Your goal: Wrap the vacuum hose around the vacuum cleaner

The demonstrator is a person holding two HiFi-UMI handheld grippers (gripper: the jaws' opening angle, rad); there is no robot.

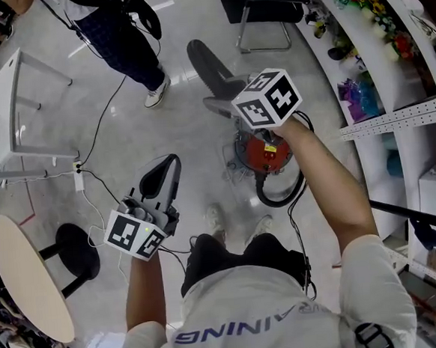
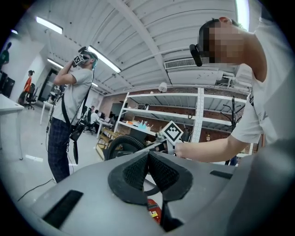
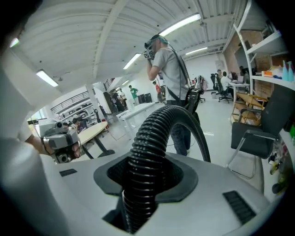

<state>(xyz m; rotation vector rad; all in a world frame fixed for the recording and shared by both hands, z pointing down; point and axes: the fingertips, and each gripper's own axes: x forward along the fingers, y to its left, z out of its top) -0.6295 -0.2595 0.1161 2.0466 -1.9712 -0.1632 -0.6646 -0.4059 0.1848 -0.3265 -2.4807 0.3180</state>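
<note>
The red vacuum cleaner [image 1: 265, 152] stands on the floor in front of me, partly hidden by my right hand. Its black ribbed hose [image 1: 280, 195] loops down beside it. My right gripper [image 1: 203, 58] reaches out past the vacuum and is shut on the hose [image 3: 150, 152], which arches up and away between its pads in the right gripper view. My left gripper [image 1: 162, 174] hangs to the left of the vacuum, pads [image 2: 161, 171] touching with nothing between them. In the left gripper view the hose [image 2: 120, 142] curves ahead, and the red vacuum [image 2: 154, 209] shows through the gap below the pads.
A person in checked trousers [image 1: 121, 38] stands beyond, with cables [image 1: 104, 114] running over the floor. A chair [image 1: 265, 12] is at the back and shelving [image 1: 398, 118] along the right. A round table [image 1: 28, 286], a black stool [image 1: 78, 252] and a white table [image 1: 2, 104] stand at the left.
</note>
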